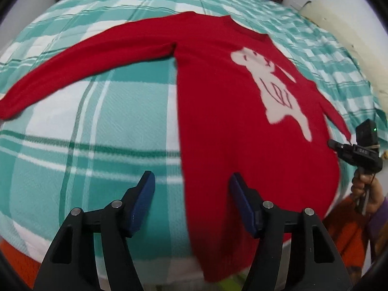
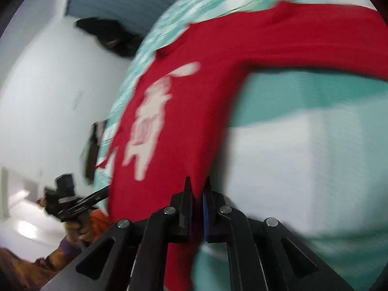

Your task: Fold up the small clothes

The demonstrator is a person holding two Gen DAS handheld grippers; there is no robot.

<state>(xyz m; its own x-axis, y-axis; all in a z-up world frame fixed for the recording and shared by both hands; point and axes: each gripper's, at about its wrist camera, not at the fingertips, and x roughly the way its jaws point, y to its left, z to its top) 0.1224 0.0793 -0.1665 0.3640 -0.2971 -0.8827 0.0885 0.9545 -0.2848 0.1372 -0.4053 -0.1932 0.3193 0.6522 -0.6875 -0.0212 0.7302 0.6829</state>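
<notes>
While sweater (image 1: 218,111) lies flat on bed (image 1: 109,121): right tongs (image 2: 197,189) clamped on hem edge, left tongs (image 1: 191,181) wide, empty. Risk: thin pinch slips, fold skews.

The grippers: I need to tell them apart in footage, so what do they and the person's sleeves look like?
Both grippers, left and right, have black angular frames with silver pivot bolts and dark blue pads. The sleeve is purple over orange clothing.
</notes>
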